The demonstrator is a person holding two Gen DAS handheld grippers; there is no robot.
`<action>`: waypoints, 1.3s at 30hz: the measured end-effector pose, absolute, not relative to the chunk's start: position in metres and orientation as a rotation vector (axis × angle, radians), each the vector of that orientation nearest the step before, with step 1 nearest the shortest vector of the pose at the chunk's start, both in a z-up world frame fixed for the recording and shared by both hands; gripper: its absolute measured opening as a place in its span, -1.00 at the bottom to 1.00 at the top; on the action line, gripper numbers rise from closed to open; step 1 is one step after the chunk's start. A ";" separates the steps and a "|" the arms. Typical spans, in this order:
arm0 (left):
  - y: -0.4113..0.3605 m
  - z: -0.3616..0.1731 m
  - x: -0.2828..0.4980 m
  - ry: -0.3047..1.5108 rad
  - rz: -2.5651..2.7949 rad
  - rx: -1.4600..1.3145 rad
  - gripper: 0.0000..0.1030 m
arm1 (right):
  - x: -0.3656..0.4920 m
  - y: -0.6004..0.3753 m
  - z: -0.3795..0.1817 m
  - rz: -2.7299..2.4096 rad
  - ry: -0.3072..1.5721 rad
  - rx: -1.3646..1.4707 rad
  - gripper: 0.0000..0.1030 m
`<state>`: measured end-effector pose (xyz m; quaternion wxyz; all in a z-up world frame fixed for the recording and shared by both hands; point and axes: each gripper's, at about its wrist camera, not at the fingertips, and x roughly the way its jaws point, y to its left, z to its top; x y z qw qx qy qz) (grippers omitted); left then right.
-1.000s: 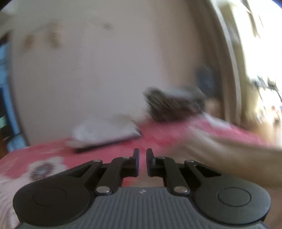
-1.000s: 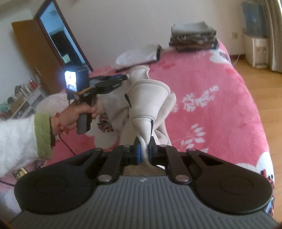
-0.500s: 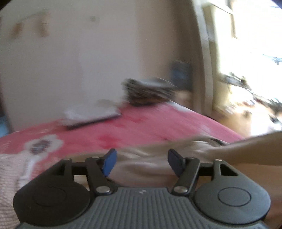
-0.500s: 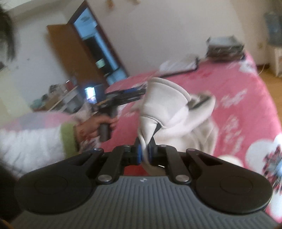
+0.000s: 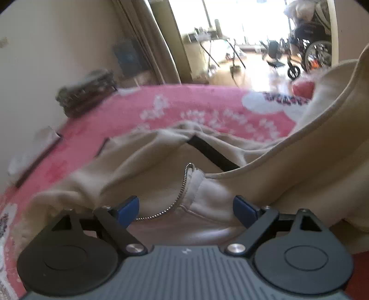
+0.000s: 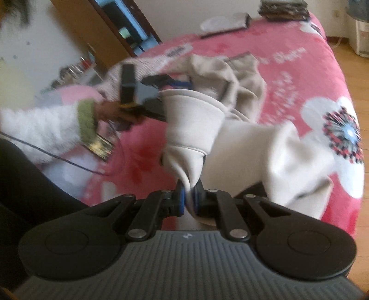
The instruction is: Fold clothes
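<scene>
A cream zip-up hoodie [image 6: 242, 129] lies bunched on the pink flowered bedspread [image 6: 288, 62]. My right gripper [image 6: 189, 198] is shut on a pinched fold of the hoodie and holds it lifted. In the left wrist view the hoodie [image 5: 161, 161] fills the foreground, its metal zipper [image 5: 182, 191] running between the fingers. My left gripper [image 5: 185, 207] stands wide open, blue pads on either side of the zipper edge, not closed on it. In the right wrist view the left gripper [image 6: 175, 84] reaches into the cloth, held by a hand in a white fuzzy sleeve [image 6: 46, 129].
A stack of dark folded clothes [image 5: 87, 92] and a flat white folded garment [image 6: 226, 20] sit at the far end of the bed. A wooden cabinet [image 6: 92, 30] stands left of the bed; wooden floor [image 6: 352, 69] lies right. A wheelchair [image 5: 311, 50] stands by the window.
My left gripper has opened wide and dropped down onto the hoodie at its zipper edge. My right gripper has kept its hold and pulled the fold further toward the bed's near side.
</scene>
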<state>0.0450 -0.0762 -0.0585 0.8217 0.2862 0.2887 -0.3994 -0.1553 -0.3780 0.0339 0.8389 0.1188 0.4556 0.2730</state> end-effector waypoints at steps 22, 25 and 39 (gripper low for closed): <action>-0.098 -0.097 0.076 0.733 -1.000 0.616 0.61 | -0.075 -0.443 -0.057 0.332 0.972 0.238 -0.72; -0.104 -0.107 0.072 0.707 -0.997 0.673 0.61 | -0.082 -0.446 -0.043 0.252 0.940 0.303 -0.52; -0.091 -0.076 0.099 0.713 -0.833 0.307 -0.40 | -0.072 -0.369 0.020 0.233 0.669 0.274 0.74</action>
